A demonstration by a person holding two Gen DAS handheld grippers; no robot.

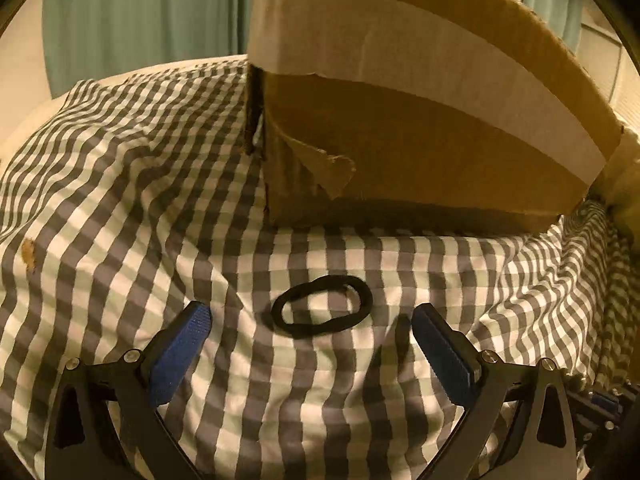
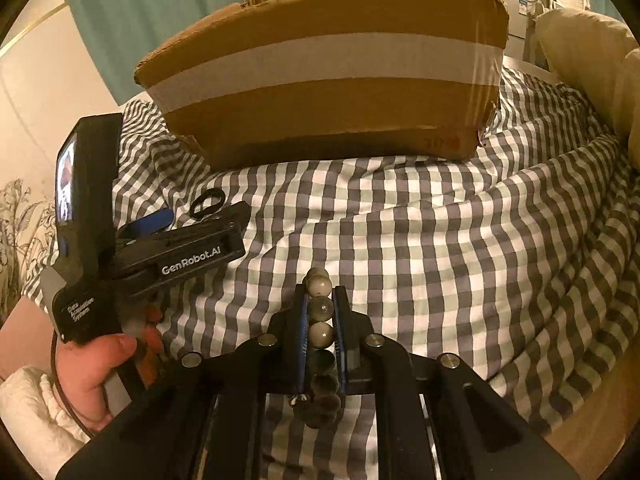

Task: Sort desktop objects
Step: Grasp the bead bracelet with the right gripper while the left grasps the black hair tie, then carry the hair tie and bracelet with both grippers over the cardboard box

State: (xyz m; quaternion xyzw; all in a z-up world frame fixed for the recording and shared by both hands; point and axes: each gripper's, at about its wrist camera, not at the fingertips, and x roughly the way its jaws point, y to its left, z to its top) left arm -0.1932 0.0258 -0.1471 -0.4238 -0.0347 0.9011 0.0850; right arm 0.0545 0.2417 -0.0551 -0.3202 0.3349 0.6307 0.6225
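In the left wrist view, the left gripper has its blue fingers spread wide, with nothing between them. A black hair tie lies flat on the checked cloth, in front of the box and just ahead of the fingertips. It looks like the next thing to pick up, and it has not been grabbed. The box is brown card with a pale strip of tape around it. Its inside cannot be seen, so nobody can tell what has gone in already. No words can be read in this view

In the right wrist view, the right gripper is pressed together on a string of beads. The beads are round and pale, and they stick out past the fingertips, in front of the box and not yet in it. So one thing is held and one is left on the cloth. To the left of the box's front, a hand holds the left gripper, with the hair tie just beyond it. White letters on its side say "GenRobot.AI". A small label lower down seems to say "Data Acquisition System". Red marks on the box's lower corner are too blurry to read
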